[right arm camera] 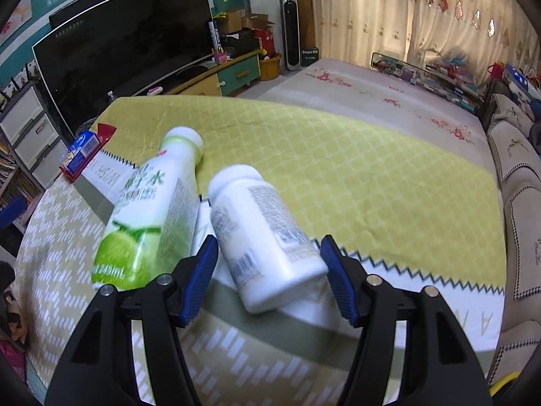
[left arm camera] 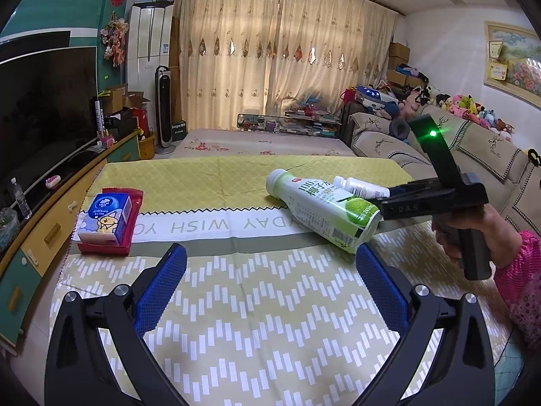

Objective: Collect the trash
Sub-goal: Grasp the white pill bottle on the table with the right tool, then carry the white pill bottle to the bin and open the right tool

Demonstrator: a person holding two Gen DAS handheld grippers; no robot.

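Your right gripper (right arm camera: 267,272) straddles the white bottle (right arm camera: 262,233), pads not visibly pressing; it lies cap away on the cloth (right arm camera: 372,169). Beside it, the green bottle (right arm camera: 152,216) reads "245ml", lying likewise. Your left gripper (left arm camera: 270,291) gapes empty.

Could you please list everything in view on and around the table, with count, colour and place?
Green-and-white plastic drink bottle: one, lying on the tablecloth, left of the white bottle.
Plain white plastic bottle: one, lying between the right tongs' pads.
Blue tissue pack: one, on a red tray, table's left edge.
Yellow-green patterned tablecloth: one, covering the table.
Black television: one, left wall.
Beige sofa: one, right side, plush toys on top.
Left tongs: one, blue pads, open, nothing between them.
Right tongs: one, blue pads, around the white bottle.
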